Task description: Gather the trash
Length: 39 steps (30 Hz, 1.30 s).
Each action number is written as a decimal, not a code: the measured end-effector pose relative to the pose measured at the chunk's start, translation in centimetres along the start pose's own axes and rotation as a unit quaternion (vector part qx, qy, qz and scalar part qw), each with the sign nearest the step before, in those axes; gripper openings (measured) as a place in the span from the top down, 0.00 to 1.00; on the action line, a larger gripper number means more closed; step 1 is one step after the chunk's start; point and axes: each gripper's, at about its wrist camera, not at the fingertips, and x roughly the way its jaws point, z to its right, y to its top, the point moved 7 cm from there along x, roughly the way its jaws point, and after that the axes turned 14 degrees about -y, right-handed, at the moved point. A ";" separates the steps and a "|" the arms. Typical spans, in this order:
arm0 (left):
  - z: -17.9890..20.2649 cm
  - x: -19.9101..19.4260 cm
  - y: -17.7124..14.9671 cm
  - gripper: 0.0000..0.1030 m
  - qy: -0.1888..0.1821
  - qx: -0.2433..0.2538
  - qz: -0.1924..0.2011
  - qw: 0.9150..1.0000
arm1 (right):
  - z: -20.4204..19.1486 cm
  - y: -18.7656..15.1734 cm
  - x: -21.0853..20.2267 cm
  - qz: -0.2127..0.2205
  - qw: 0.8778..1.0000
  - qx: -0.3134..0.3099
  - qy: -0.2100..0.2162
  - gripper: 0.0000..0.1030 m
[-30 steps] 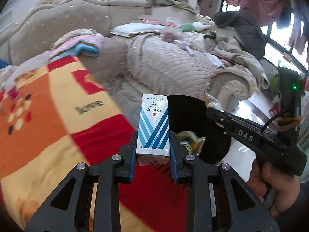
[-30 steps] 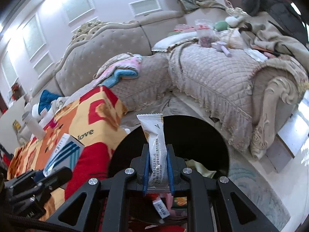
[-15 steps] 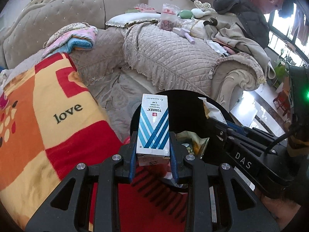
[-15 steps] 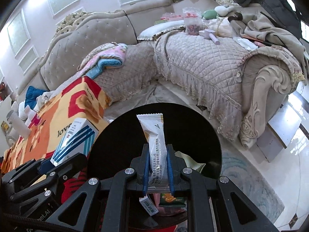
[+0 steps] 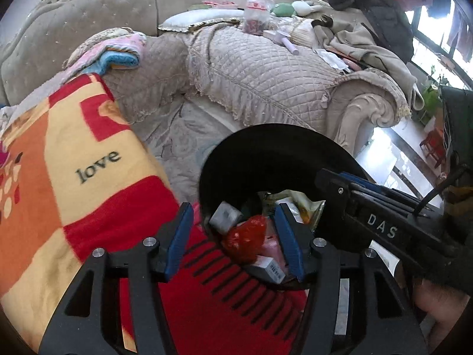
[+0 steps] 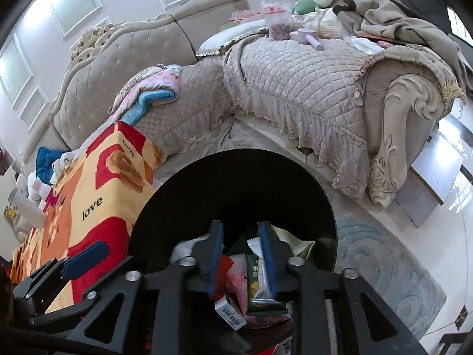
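Observation:
A round black bin (image 5: 280, 131) (image 6: 236, 155) stands on the floor beside the blanket, holding wrappers and small boxes. My left gripper (image 5: 233, 233) hangs over its near left rim with its jaws opening. The blue-striped medicine box (image 5: 226, 217) shows as a grey blur below the pads, loose inside the bin above a red wrapper (image 5: 245, 238). My right gripper (image 6: 241, 238) is over the bin too, jaws opening. The white snack wrapper (image 6: 261, 269) slides down along its right pad, no longer pinched. Each view shows the other gripper at its edge.
A red, orange and yellow blanket (image 5: 88, 177) with the word love lies left of the bin. A quilted beige sofa (image 5: 266, 74) with clothes and bags on it wraps around behind. A pale rug (image 6: 384, 251) and shiny floor lie to the right.
Both grippers sank closer over the bin. The left jaws spread and let the striped box drop. The right jaws spread and the white wrapper slipped downward.

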 end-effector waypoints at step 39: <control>0.4 -17.3 -9.3 0.08 0.111 -0.053 0.079 0.989 | -1.6 -8.9 -16.8 0.132 0.977 -0.151 -0.074 0.26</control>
